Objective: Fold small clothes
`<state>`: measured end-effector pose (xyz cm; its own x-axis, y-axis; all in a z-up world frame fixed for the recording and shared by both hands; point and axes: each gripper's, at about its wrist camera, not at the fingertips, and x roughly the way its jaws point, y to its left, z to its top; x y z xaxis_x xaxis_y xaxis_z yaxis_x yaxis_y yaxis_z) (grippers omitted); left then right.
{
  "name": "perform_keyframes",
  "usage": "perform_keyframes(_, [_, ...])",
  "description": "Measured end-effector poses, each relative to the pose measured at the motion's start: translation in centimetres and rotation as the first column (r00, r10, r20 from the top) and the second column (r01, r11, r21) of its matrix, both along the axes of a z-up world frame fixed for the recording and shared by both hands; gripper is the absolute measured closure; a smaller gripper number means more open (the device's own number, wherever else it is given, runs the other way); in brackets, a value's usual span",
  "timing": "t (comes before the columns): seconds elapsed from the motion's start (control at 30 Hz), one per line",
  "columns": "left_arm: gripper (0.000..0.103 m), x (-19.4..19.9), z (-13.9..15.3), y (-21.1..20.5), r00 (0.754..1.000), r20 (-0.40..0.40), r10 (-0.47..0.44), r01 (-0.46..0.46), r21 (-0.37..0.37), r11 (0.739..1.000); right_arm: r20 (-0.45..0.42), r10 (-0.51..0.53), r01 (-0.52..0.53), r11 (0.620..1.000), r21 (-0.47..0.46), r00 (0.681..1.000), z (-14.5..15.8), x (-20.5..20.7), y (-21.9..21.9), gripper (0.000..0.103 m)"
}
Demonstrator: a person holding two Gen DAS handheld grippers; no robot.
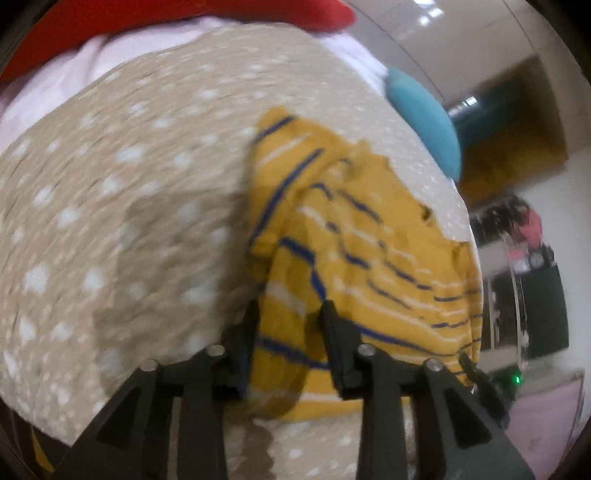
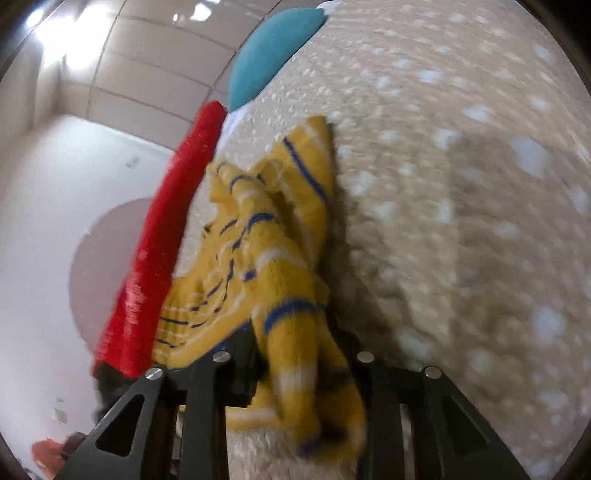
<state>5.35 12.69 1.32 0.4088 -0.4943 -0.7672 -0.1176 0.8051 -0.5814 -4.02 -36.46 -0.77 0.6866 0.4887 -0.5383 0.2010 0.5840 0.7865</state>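
A small mustard-yellow knit garment [image 1: 354,258] with blue and white stripes lies crumpled on a beige blanket with white dots [image 1: 110,206]. My left gripper [image 1: 290,314] has its black fingers on either side of the garment's near edge, with a fold of cloth between them. In the right wrist view the same garment [image 2: 258,266] is bunched up, and my right gripper [image 2: 295,343] has a thick fold of it between its fingers. Both views are blurred by motion.
A red cloth [image 2: 162,251] lies along the blanket's edge beside the garment, also in the left wrist view [image 1: 184,22]. A teal cushion [image 1: 424,122] sits at the far edge [image 2: 273,48]. White bedding [image 1: 55,74] lies under the blanket. Room furniture [image 1: 535,295] stands beyond.
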Motion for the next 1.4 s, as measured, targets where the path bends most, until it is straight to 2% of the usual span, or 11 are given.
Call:
perform_keyframes(0.07, [0.07,-1.3,0.2,1.3,0.999,0.008,0.04,-0.04,0.006,0.999,0.007,-0.032,0.032,0.999,-0.039,0.999,0.9,-1.2,-0.8,0.067])
perform_keyframes(0.2, [0.07,-3.6,1.0,2.7,0.995,0.035,0.095,-0.097,0.062,0.993,0.023,-0.125,0.126,0.959,-0.254,0.992,4.3,-3.6,-2.0,0.064])
perform_keyframes(0.27, [0.069,-4.5,1.3,2.5,0.994,0.041,0.106,-0.109,0.082,0.991,0.052,-0.157,0.166,0.944,-0.285,0.986,5.7,-4.7,-2.1,0.064])
perform_keyframes(0.37, [0.054,-6.3,2.2,1.9,0.992,0.073,0.105,-0.115,0.141,0.983,0.089,-0.139,0.16,0.937,-0.311,0.986,7.2,-4.8,-0.8,0.064])
perform_keyframes(0.47, [0.041,-7.6,3.1,1.5,0.988,0.121,0.096,-0.12,0.207,0.971,0.101,-0.021,0.057,0.929,-0.365,0.995,8.2,-3.5,3.1,0.064])
perform_keyframes(0.53, [0.037,-8.4,3.7,1.6,0.987,0.142,0.08,-0.113,0.245,0.963,0.081,0.12,-0.079,0.918,-0.388,0.99,8.2,-1.4,7.0,0.085])
perform_keyframes(0.6, [0.034,-9.2,4.0,1.8,0.985,0.159,0.072,-0.113,0.263,0.958,0.052,0.259,-0.215,0.883,-0.417,0.964,8.4,1.3,12.0,0.09])
perform_keyframes(0.8, [0.03,-11.2,4.0,3.1,0.981,0.184,0.056,-0.118,0.346,0.931,-0.004,0.458,-0.394,0.761,-0.515,0.889,8.4,8.8,23.9,0.09])
perform_keyframes(1.03, [0.029,-12.1,2.6,5.3,0.985,0.161,0.055,-0.103,0.307,0.946,-0.151,0.531,-0.507,0.626,-0.593,0.834,4.5,17.3,34.6,0.088])
perform_keyframes(1.3, [0.029,-12.4,1.4,7.9,0.982,0.15,0.118,-0.156,0.278,0.948,-0.227,0.535,-0.55,0.584,-0.597,0.814,2.4,21.5,38.1,0.09])
perform_keyframes(1.4, [0.029,-12.5,1.2,8.2,0.98,0.15,0.128,-0.166,0.273,0.948,-0.239,0.539,-0.563,0.587,-0.582,0.808,3.5,21.5,37.9,0.089])
